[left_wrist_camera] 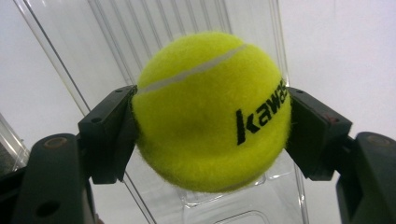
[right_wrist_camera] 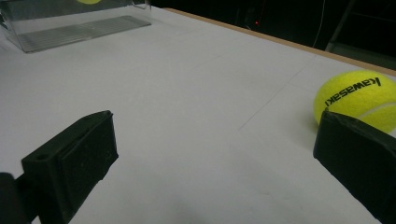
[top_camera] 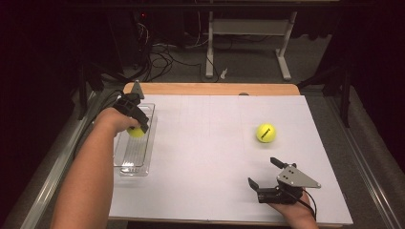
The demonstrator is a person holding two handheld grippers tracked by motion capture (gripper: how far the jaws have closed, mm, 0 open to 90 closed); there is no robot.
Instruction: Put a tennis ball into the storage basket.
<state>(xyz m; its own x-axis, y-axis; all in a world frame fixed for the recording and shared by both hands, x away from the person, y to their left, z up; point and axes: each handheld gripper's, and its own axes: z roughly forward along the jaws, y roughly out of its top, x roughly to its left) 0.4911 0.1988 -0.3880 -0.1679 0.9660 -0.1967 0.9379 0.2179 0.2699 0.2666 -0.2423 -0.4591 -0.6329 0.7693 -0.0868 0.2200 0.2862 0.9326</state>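
My left gripper (top_camera: 138, 128) is shut on a yellow tennis ball (top_camera: 136, 132) and holds it over a clear plastic tray (top_camera: 125, 160) at the table's left. In the left gripper view both black pads press the sides of that tennis ball (left_wrist_camera: 212, 112), with the ribbed tray floor (left_wrist_camera: 116, 28) behind it. A second yellow tennis ball (top_camera: 266, 133) lies on the white table at the right. My right gripper (top_camera: 263, 171) rests near the front edge, open, with nothing between its jaws. The right gripper view has that second ball (right_wrist_camera: 357, 98) just beyond its right jaw.
The white table top (top_camera: 210, 143) has a wooden far edge (top_camera: 210, 88). In the right gripper view the clear tray (right_wrist_camera: 74, 25) stands far off at the upper left. Cables and metal table legs lie on the floor behind the table.
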